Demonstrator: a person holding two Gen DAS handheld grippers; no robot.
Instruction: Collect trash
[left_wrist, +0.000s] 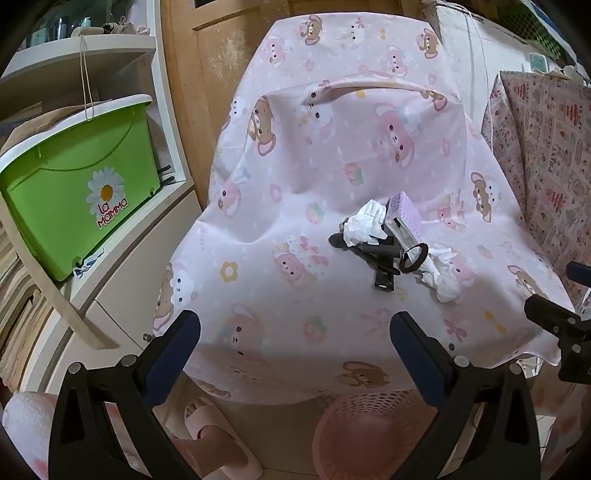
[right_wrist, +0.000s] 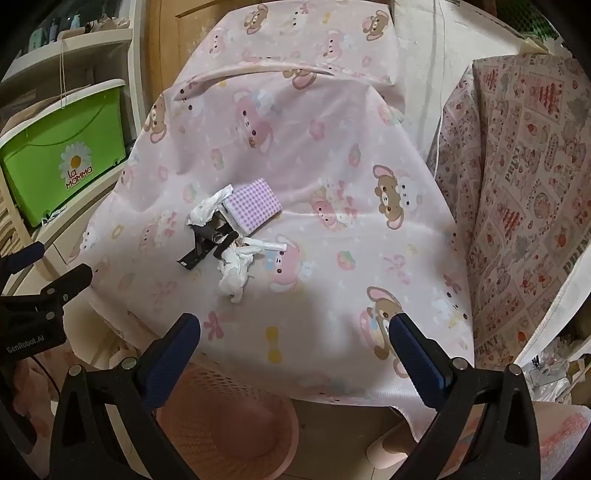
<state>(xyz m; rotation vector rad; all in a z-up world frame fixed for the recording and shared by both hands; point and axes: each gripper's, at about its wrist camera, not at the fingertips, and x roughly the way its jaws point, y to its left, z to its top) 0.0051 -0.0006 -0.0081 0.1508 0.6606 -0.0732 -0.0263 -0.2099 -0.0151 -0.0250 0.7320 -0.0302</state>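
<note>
Two crumpled white tissues lie on the pink bear-print cloth (left_wrist: 295, 177) over the table. One (left_wrist: 364, 221) (right_wrist: 208, 210) sits beside a purple checked box (left_wrist: 404, 212) (right_wrist: 253, 208). The other (left_wrist: 445, 275) (right_wrist: 234, 271) lies nearer the front. Between them is a black clip with a ring (left_wrist: 384, 258) (right_wrist: 205, 243). A pink mesh basket (left_wrist: 369, 435) (right_wrist: 221, 417) stands on the floor below the table's front edge. My left gripper (left_wrist: 295, 339) is open and empty, short of the tissues. My right gripper (right_wrist: 295, 339) is open and empty, to the right of them.
A green "La Mamma" bin (left_wrist: 81, 188) (right_wrist: 62, 155) sits on white shelving at the left. A patterned pink cloth (left_wrist: 546, 155) (right_wrist: 524, 177) covers furniture at the right. A slippered foot (left_wrist: 218, 439) is on the floor by the basket.
</note>
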